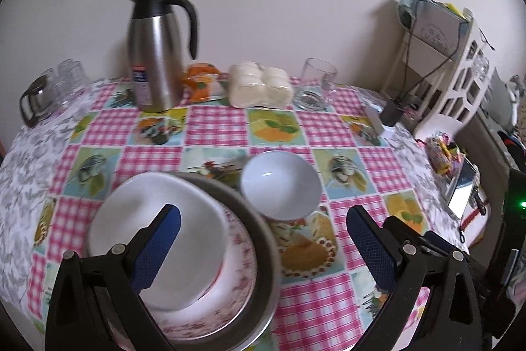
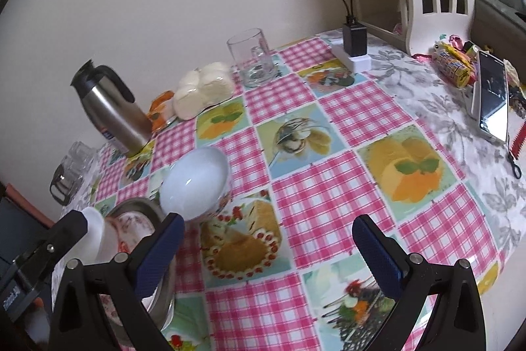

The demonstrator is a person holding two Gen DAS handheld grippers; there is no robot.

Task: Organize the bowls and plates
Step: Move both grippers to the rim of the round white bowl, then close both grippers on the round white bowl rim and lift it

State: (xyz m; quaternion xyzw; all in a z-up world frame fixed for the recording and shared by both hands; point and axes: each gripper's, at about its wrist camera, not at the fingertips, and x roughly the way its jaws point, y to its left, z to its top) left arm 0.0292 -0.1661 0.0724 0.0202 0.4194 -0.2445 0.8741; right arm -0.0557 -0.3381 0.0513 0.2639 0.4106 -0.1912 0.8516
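Note:
A white bowl [image 1: 157, 239] sits on a flower-patterned plate [image 1: 230, 295] inside a metal-rimmed dish [image 1: 259, 239] at the near left. A second white bowl [image 1: 281, 183] stands on the tablecloth just right of that stack; it also shows in the right wrist view [image 2: 195, 181]. My left gripper [image 1: 263, 249] is open, its left finger over the stacked bowl. My right gripper [image 2: 268, 247] is open and empty, to the right of the loose bowl. The stack [image 2: 131, 226] shows at the left of the right wrist view, partly hidden by the left gripper's body.
A steel thermos jug [image 1: 157, 55], an orange packet [image 1: 200, 81], a pack of white rolls [image 1: 259, 84] and a glass mug [image 1: 317, 84] line the back. Glasses [image 1: 52, 87] stand far left. A white rack [image 1: 460, 71], charger [image 2: 355, 41], sweets [image 2: 453, 64] and phone [image 2: 491, 94] sit right.

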